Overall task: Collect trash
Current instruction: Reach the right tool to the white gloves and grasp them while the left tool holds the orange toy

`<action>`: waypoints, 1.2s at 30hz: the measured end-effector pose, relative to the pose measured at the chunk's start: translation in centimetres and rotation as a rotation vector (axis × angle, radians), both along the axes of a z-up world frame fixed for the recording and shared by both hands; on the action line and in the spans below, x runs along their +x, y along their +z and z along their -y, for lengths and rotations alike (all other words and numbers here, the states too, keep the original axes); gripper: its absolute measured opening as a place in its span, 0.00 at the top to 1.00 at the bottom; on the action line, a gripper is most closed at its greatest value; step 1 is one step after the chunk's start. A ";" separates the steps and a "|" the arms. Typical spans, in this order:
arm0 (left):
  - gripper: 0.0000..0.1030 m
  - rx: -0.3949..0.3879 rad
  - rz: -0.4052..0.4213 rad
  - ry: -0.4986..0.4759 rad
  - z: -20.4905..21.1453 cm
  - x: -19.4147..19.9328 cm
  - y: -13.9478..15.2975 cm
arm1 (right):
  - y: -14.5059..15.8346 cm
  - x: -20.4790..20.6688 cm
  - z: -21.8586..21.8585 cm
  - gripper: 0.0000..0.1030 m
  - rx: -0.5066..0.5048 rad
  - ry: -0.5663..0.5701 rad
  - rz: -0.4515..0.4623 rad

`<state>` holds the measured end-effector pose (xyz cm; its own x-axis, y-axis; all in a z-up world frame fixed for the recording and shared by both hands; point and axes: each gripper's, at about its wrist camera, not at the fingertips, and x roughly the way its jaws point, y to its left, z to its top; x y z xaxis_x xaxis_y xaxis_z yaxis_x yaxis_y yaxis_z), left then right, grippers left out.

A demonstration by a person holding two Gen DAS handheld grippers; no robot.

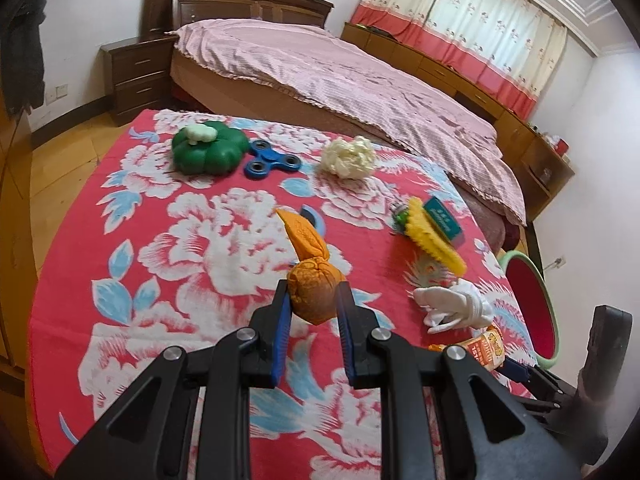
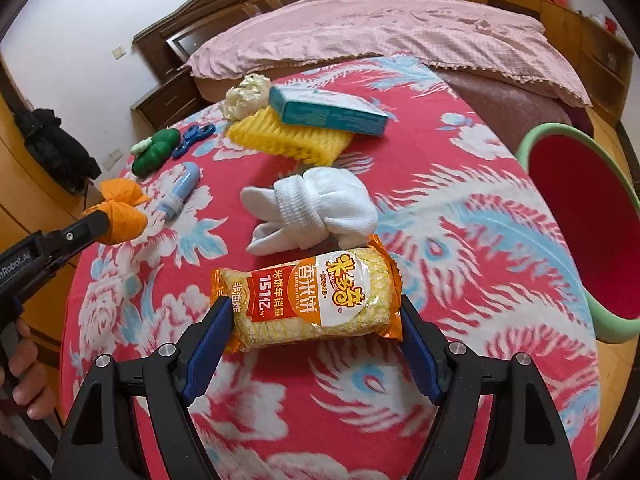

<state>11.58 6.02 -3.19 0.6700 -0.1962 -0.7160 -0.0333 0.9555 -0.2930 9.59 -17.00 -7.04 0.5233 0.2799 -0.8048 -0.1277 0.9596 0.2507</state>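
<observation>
Left gripper (image 1: 310, 300) clamps orange wad (image 1: 314, 292); right gripper (image 2: 316, 320) grips cracker pack (image 2: 308, 300); bin (image 2: 540, 152) far right looks empty, tissue wad (image 1: 349, 157) left.

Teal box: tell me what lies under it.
The teal box rests tilted on the yellow foam net, on the floral cloth. Anything beneath the net is hidden.

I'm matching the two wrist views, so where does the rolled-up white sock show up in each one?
Left wrist view: rolled-up white sock lies right of centre, beyond the snack packet's corner.
Right wrist view: the sock lies at centre, just above the orange rice cracker packet.
Shared landmark: yellow ridged foam piece under the teal box.
</observation>
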 end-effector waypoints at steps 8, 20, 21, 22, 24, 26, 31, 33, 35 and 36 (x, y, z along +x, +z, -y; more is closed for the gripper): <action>0.79 -0.004 -0.021 -0.065 2.4 -0.3 -0.4 | -0.1 -1.3 2.4 0.20 -0.089 -0.038 0.015; 0.79 -0.001 -0.031 -0.080 3.2 -0.1 -0.7 | 1.2 -1.3 4.0 0.19 -0.050 -0.044 0.025; 0.79 -0.001 -0.031 -0.078 3.2 -0.1 -0.7 | 1.4 -1.4 4.1 0.19 -0.048 -0.042 0.027; 0.79 -0.003 -0.031 -0.077 3.1 -0.1 -0.8 | 1.5 -1.4 4.2 0.19 -0.047 -0.042 0.028; 0.79 -0.006 -0.032 -0.074 3.0 0.0 -0.8 | 1.5 -1.6 4.5 0.19 -0.054 -0.044 0.028; 0.79 -0.011 -0.035 -0.074 2.9 0.0 -0.9 | 1.4 -1.8 4.8 0.18 -0.064 -0.045 0.020; 0.79 -0.012 -0.039 -0.078 2.9 -0.1 -1.0 | 1.0 -1.9 5.3 0.09 -0.060 -0.063 0.026; 0.79 -0.010 -0.038 -0.077 2.9 -0.2 -1.0 | 0.9 -2.1 5.4 0.08 -0.037 -0.057 0.037; 0.79 -0.010 -0.039 -0.074 2.9 -0.2 -1.1 | 1.0 -2.2 5.3 0.08 -0.038 -0.052 0.042; 0.79 -0.011 -0.040 -0.073 2.9 -0.2 -1.1 | 1.1 -2.2 5.2 0.08 -0.041 -0.051 0.046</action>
